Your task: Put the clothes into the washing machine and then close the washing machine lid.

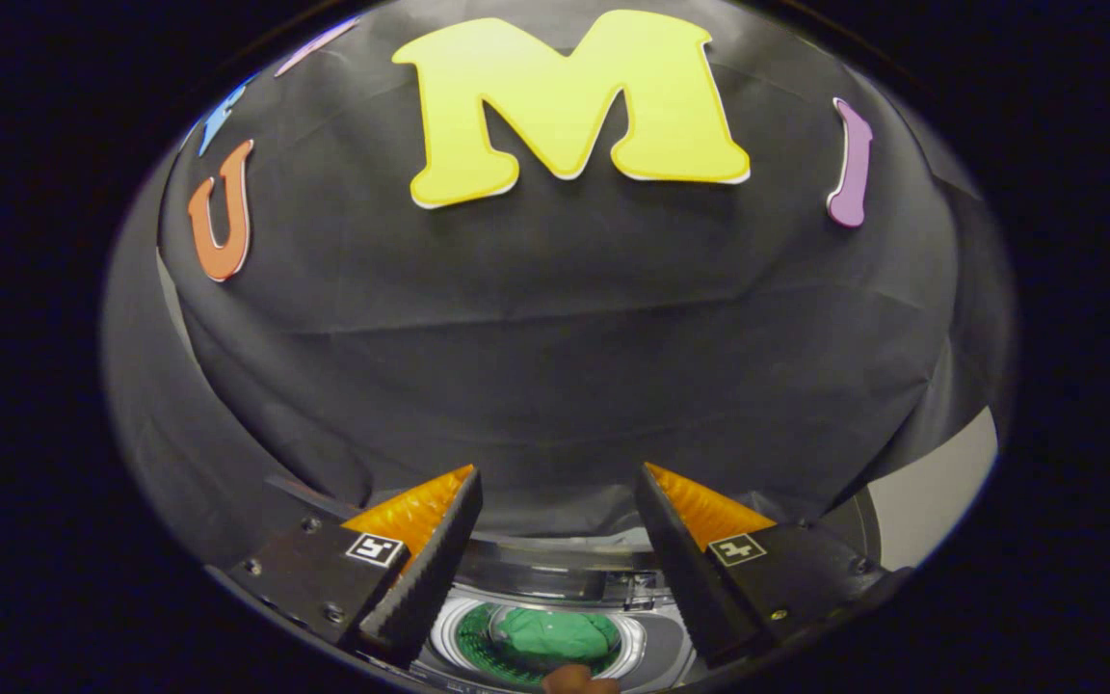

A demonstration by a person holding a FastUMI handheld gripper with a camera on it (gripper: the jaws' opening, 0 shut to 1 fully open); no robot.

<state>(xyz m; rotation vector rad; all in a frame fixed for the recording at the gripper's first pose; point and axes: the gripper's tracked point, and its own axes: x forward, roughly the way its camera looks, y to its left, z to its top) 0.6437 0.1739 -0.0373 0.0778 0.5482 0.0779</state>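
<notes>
Gripper view puts your gripper high over the washing machine, its fingers spread wide with nothing held between them. Below and between the fingers, toward 6 o'clock, the machine's round drum mouth lies open, and a bundle of green clothes sits inside it. A small brownish thing at the nearest rim is too cut off to identify. Beyond the fingertips, at 12 o'clock, hangs the black cloth wall.

Gripper held above a top-loading washing machine, its fingers spread wide with nothing between them. The round drum mouth below stands open and unblocked, a green garment heaped low inside. The booth's cloth wall closes off the space beyond.
</notes>
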